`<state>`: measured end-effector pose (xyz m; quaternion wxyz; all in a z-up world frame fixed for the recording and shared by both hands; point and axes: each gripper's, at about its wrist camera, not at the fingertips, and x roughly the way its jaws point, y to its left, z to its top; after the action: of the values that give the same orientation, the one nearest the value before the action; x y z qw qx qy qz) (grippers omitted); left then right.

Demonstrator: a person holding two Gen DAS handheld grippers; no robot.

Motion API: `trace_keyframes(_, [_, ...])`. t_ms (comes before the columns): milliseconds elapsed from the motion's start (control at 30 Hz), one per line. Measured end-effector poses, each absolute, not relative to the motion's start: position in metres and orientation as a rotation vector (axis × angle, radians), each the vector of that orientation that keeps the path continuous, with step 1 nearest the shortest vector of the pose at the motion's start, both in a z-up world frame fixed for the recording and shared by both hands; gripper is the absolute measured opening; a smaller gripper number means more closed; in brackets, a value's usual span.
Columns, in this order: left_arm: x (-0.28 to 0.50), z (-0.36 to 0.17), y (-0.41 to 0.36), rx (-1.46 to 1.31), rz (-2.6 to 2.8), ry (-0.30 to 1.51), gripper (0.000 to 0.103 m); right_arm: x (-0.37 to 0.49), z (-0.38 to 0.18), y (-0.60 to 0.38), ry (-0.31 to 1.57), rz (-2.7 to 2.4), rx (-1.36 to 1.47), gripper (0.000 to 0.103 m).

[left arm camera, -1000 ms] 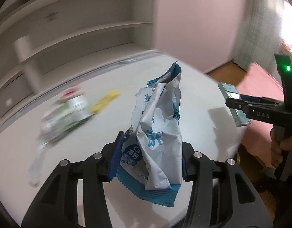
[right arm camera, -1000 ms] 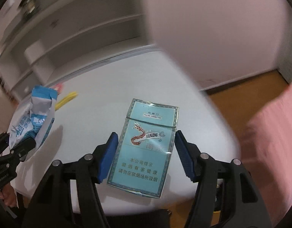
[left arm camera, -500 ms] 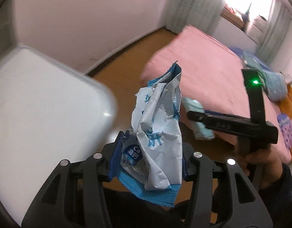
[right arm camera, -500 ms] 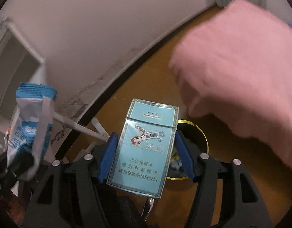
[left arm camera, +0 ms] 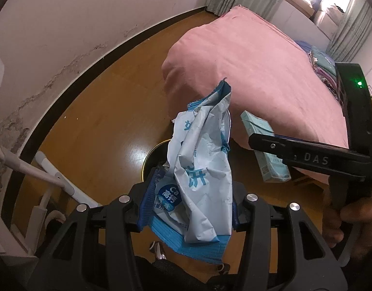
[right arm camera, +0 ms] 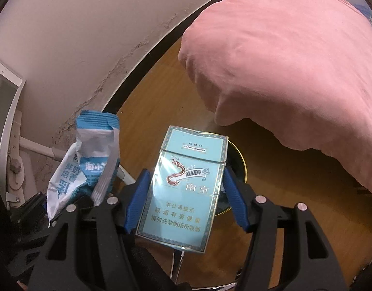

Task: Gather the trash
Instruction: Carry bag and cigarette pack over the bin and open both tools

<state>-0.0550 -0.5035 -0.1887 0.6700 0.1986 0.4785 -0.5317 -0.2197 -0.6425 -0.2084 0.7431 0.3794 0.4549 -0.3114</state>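
Note:
My left gripper (left arm camera: 189,196) is shut on a crumpled blue and white snack wrapper (left arm camera: 202,169), which stands up between the blue pads. My right gripper (right arm camera: 186,194) is shut on a light blue cigarette pack (right arm camera: 186,189), held flat facing the camera. Both point steeply down over a dark round bin with a gold rim (right arm camera: 241,167), mostly hidden behind the pack and behind the wrapper (left arm camera: 153,155). The right gripper with the pack (left arm camera: 265,150) shows at the right of the left wrist view, and the wrapper (right arm camera: 93,160) at the left of the right wrist view.
A bed under a pink cover (left arm camera: 258,72) fills the right side, overhanging the wooden floor (left arm camera: 101,126) close to the bin. A wall with a dark skirting (left arm camera: 64,92) runs along the left. White table legs (left arm camera: 40,174) stand at lower left. A person's hand (left arm camera: 343,218) holds the right gripper.
Both grippers swung away from the white table and tipped down over the floor; the bin has come into view under them. Each grip stays the same.

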Motion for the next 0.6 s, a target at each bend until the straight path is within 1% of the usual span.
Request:
trace_keyframes(133, [-0.059,-0.189,-0.506,0.437,-1.191,1.089,0.048,-0.231,-0.200,-0.635,0.985,-0.684,0.834,0.061])
trace_keyframes(167, [-0.061,-0.187,-0.510,0.436,-1.192,1.091,0.048,-0.232,-0.198,-0.634,0.978,-0.685,0.836,0.063])
trace_keyframes(200, [-0.062,-0.189,-0.511,0.436,-1.195,1.093,0.048,-0.234,-0.195,-0.633,0.972,-0.687,0.837,0.069])
trace_keyframes(267, [-0.063,-0.191,-0.511,0.444,-1.199,1.093,0.048,-0.235,-0.190,-0.634,0.955,-0.699,0.831,0.076])
trace_keyframes(567, [-0.068,-0.198,-0.518,0.474,-1.213,1.103,0.050,-0.249,-0.185,-0.642,0.907,-0.734,0.881,0.077])
trace_keyframes(600, [-0.070,-0.199,-0.522,0.482,-1.221,1.106,0.053,-0.252,-0.183,-0.643,0.894,-0.740,0.894,0.077])
